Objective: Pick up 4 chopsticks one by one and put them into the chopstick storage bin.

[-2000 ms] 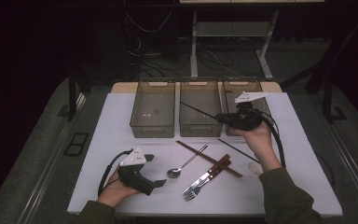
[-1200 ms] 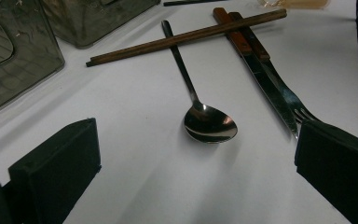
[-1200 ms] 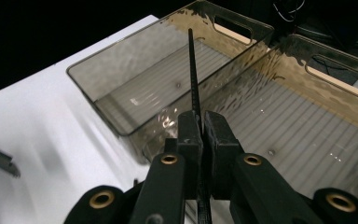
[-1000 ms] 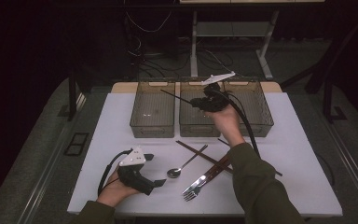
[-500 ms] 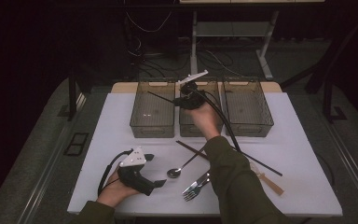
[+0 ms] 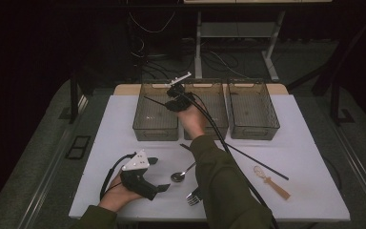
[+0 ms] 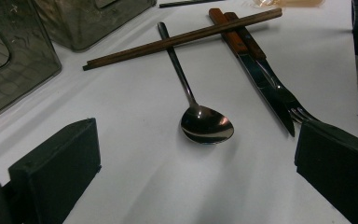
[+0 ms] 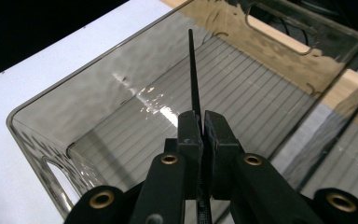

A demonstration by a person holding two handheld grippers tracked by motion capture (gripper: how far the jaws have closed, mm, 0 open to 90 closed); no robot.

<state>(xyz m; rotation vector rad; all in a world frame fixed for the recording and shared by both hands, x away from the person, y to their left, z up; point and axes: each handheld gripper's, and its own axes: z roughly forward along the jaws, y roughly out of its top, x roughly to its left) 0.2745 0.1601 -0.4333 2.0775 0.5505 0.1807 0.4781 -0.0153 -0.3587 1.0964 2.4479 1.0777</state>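
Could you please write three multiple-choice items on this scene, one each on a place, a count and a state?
1. Over which bin does the right gripper hold the black chopstick?
A. the left bin
B. the right bin
C. none, it is over the spoon

2. How many clear bins stand in the row?
A. two
B. three
C. five

3. How are the left gripper's jaws?
A. shut on the spoon
B. shut on a fork
C. open, holding nothing

Answers:
1 A: the right gripper view shows the stick over that bin's ribbed floor.
2 B: the high view shows three side by side.
3 C: the left gripper view shows both jaws wide apart over bare table.
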